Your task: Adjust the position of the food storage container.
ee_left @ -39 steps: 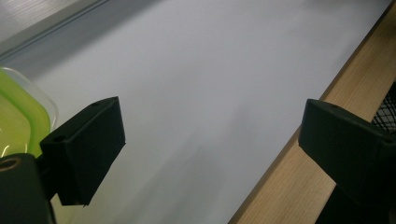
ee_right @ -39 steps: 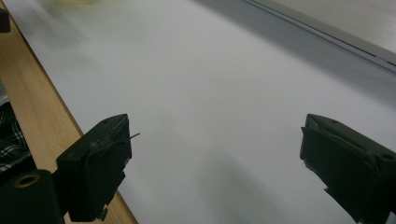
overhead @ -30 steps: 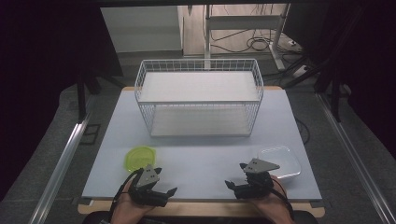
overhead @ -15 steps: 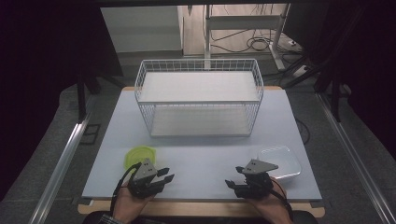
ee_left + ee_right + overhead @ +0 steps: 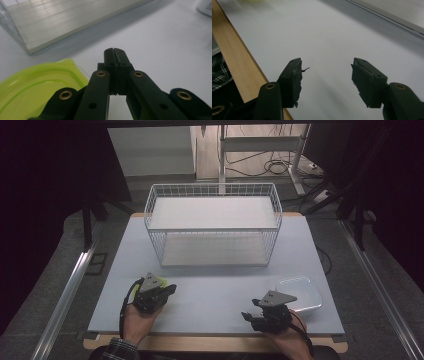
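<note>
Green lid (image 5: 37, 87) on table (image 5: 215, 290), just left of left gripper (image 5: 115, 53), under its linkage. Left fingers (image 5: 110, 57) pressed together, holding nothing. Right gripper (image 5: 325, 75) fingers (image 5: 293, 75) spread wide, empty, above bare table. Wire basket (image 5: 212, 227) beyond; clear container (image 5: 300, 292) beside right gripper.

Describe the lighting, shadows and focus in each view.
High view: table lit, surroundings nearly black, wire basket casting a faint shadow forward. Left gripper view: shut left gripper sharp, green lid soft with glare streaks. Right gripper view: open right gripper sharp, far table blurred.
</note>
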